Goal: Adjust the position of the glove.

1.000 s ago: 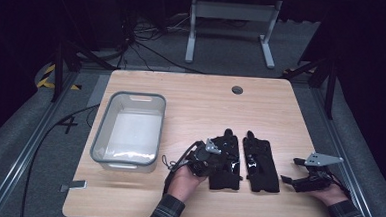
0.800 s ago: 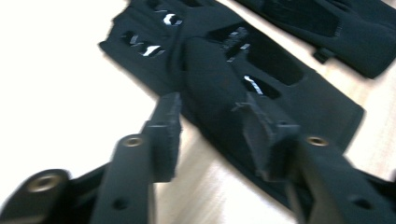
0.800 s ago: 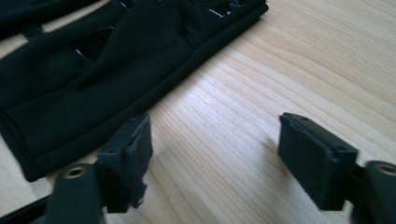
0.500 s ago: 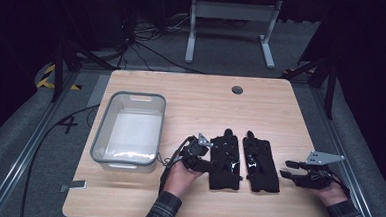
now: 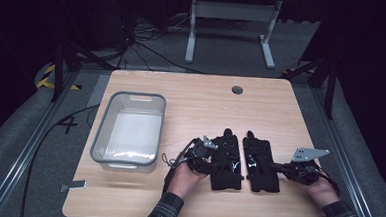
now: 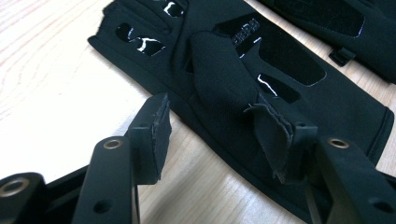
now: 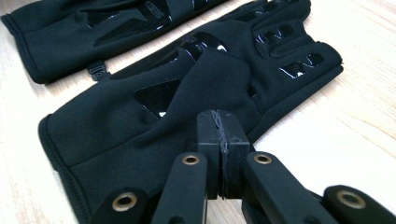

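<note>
Two black gloves lie flat side by side near the table's front edge, the left glove [image 5: 227, 160] and the right glove [image 5: 260, 164]. My left gripper [image 5: 213, 162] sits at the left glove's outer edge. It is open and its jaws have just been opening. In the left gripper view the left gripper [image 6: 215, 135] straddles the edge of the left glove [image 6: 261, 56], with one finger over bare wood. My right gripper [image 5: 274, 166] has just closed. Its pads meet at the right gripper [image 7: 219, 126], pinching puckered fabric at the edge of the right glove [image 7: 140, 126].
A clear plastic bin [image 5: 131, 95] stands on the left of the wooden table [image 5: 206, 99]. A round cable hole [image 5: 237, 90] sits near the far edge. Beyond the table, cables and a metal stand foot lie on the floor.
The left gripper's jaws opened beside the left glove. The right gripper's jaws went from wide open to shut, and the right hand shifted a little left towards the right glove.
</note>
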A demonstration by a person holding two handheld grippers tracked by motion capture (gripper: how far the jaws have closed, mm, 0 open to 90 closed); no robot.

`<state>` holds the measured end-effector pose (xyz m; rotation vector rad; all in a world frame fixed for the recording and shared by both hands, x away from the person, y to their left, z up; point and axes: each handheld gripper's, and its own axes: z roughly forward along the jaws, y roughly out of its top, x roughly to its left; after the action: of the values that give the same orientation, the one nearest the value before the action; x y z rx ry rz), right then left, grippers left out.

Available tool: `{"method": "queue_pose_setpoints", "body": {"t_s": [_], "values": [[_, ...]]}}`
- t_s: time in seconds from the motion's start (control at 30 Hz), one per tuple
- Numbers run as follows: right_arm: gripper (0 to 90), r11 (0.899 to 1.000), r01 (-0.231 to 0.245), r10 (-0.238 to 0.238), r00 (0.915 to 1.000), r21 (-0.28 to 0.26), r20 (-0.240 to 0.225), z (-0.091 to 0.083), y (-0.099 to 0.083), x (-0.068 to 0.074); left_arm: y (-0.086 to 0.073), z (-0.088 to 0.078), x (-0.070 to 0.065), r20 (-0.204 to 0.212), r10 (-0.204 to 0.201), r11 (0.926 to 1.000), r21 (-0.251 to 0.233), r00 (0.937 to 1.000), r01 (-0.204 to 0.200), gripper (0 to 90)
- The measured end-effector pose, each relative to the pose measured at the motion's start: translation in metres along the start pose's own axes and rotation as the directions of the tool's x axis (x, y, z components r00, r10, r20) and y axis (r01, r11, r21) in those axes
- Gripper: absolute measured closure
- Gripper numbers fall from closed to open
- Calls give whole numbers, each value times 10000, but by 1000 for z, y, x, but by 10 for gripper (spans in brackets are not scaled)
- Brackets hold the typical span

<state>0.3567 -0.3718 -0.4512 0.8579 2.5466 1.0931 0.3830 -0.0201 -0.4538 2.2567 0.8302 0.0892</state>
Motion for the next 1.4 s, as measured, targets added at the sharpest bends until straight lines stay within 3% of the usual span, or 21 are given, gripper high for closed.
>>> {"method": "queue_pose_setpoints", "body": {"t_s": [0.27, 0.37, 0.53, 0.93, 1.4], "values": [[896, 9997, 115, -115, 9999, 206, -1, 5, -1, 2, 1, 5, -3, 7, 72, 9997, 237, 10000, -72, 572], [895, 9996, 141, -141, 9999, 227, 5, 5, -1, 2, 1, 5, -3, -108, 59, 9997, 248, 9999, -56, 646], [895, 9996, 155, -155, 9999, 228, 4, 5, -1, 2, 2, 4, -3, -44, -204, 9996, 180, 9998, 205, 850], [896, 9996, 213, -213, 9998, 202, 10, 6, -1, 3, 4, -8, -1, 235, -819, 9947, -608, 9964, 832, 871], [897, 9990, 371, -364, 9989, 234, -293, 15, 7, 4, 8, -14, -1, 765, -740, 9928, -885, 9943, 806, 872]]}}
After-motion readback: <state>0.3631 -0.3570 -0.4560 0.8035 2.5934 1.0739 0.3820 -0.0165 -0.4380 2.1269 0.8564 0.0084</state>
